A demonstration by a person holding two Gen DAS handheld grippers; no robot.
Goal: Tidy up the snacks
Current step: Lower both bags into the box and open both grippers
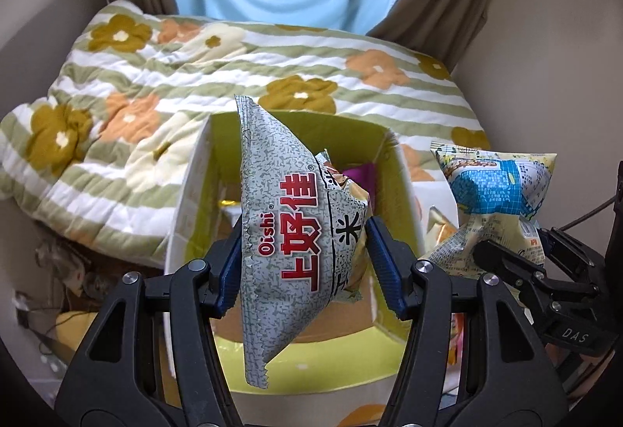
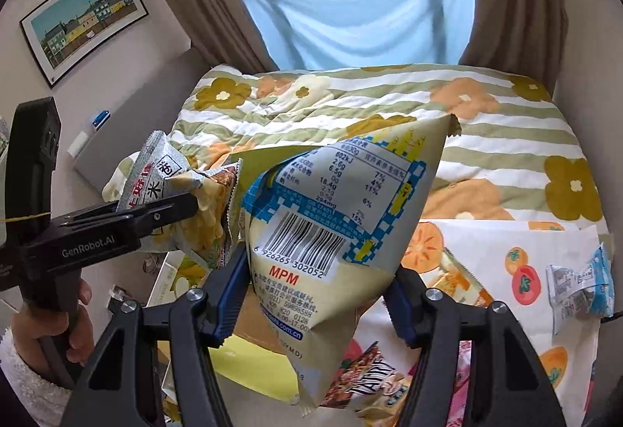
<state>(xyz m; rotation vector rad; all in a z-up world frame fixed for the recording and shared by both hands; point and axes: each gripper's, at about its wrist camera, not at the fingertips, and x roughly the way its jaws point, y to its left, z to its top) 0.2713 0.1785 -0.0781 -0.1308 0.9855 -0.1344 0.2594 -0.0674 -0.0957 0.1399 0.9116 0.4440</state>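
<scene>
My left gripper (image 1: 301, 263) is shut on a grey speckled Oishi snack bag (image 1: 280, 232) and holds it over an open box with a yellow-green lining (image 1: 296, 357). Other packets lie inside the box (image 1: 350, 185). My right gripper (image 2: 315, 294) is shut on a cream and blue snack bag (image 2: 342, 217), barcode side facing the camera. In the left wrist view that bag (image 1: 494, 189) hangs to the right of the box. In the right wrist view the Oishi bag (image 2: 163, 178) and the left gripper (image 2: 167, 209) show at the left.
A striped floral quilt (image 1: 155, 84) covers the bed behind the box. A fruit-print cloth (image 2: 506, 255) at the right carries several loose packets, among them a small blue-white one (image 2: 580, 283) and a printed bag (image 2: 373, 380). Curtains and a window are behind.
</scene>
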